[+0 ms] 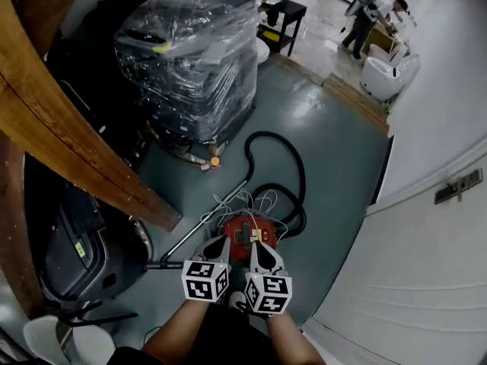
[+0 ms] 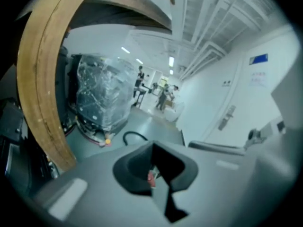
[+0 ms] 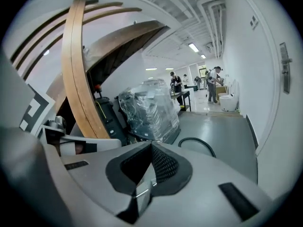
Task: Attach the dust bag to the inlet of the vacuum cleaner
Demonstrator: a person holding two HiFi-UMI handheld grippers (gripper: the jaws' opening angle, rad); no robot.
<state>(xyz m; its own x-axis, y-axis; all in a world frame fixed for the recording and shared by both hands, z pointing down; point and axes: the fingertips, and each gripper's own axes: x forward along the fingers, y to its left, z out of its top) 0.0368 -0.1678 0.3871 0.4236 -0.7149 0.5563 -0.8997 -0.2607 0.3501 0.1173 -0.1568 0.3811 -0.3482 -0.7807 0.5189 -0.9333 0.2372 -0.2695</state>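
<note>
A red vacuum cleaner (image 1: 247, 233) sits on the grey floor right below me, with a black hose (image 1: 293, 166) looping behind it and thin white cords (image 1: 228, 200) lying on it. I cannot make out a dust bag. My left gripper (image 1: 223, 240) and right gripper (image 1: 255, 245) hang side by side above the cleaner, pointing forward and down. In the left gripper view the left gripper (image 2: 152, 144) has its jaws together, with a bit of red showing through the gap lower down. The right gripper (image 3: 151, 145) is shut too, with nothing in it.
A metal wand (image 1: 198, 230) runs left to a floor nozzle (image 1: 163, 265). A plastic-wrapped pallet (image 1: 190, 59) stands ahead, a curved wooden beam (image 1: 68, 143) and a black machine (image 1: 76, 249) at the left. A white wall with a door (image 1: 426, 280) is at the right; people (image 1: 373, 14) stand far off.
</note>
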